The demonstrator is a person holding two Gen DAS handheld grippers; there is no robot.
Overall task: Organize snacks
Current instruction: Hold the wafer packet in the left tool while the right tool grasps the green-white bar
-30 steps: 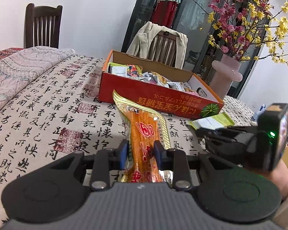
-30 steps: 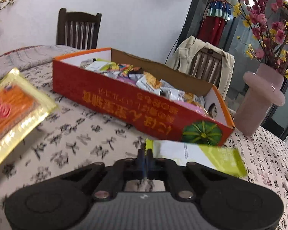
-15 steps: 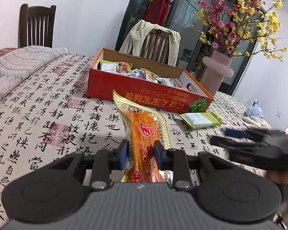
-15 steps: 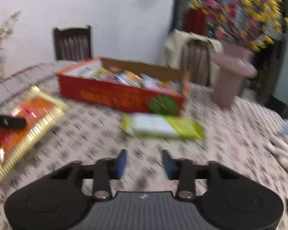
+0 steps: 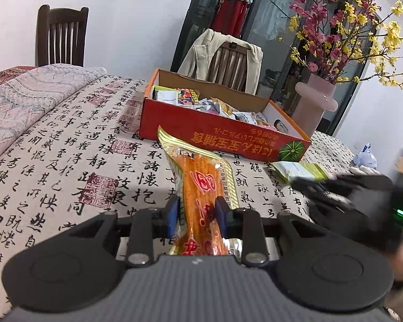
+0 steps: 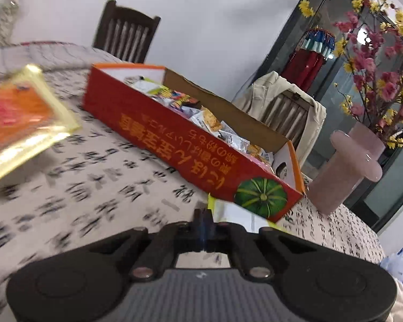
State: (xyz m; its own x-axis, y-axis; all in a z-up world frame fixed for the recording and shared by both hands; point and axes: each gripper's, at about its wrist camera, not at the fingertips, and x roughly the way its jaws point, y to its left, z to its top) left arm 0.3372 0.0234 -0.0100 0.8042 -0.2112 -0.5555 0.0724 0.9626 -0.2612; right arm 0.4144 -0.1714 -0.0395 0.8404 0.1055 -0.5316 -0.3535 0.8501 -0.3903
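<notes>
My left gripper point(image 5: 197, 209) is shut on a long orange snack packet with gold edges point(image 5: 201, 177), held above the tablecloth and pointing at the red cardboard box point(image 5: 223, 136). The box holds several small snack packets. In the right wrist view the orange packet point(image 6: 13, 112) hangs at the far left and the box point(image 6: 161, 139) runs across the middle. A flat green and white packet point(image 6: 228, 212) lies by the box's pumpkin corner. My right gripper point(image 6: 204, 213) is shut with its tips on that packet's near corner. From the left wrist it shows blurred point(image 5: 303, 183) over the green packet point(image 5: 295, 170).
A pink vase point(image 5: 311, 107) with flowering branches stands right of the box. Behind the table are a chair draped with a beige jacket point(image 5: 223, 56) and a dark wooden chair point(image 5: 60, 37). A folded quilt point(image 5: 27, 94) covers the left end. A small plastic bag point(image 5: 365, 158) lies at the far right.
My right gripper let go of the green packet, drew back with its jaws apart, then came back rolled and shut at the packet's corner. The left gripper kept its hold on the orange packet.
</notes>
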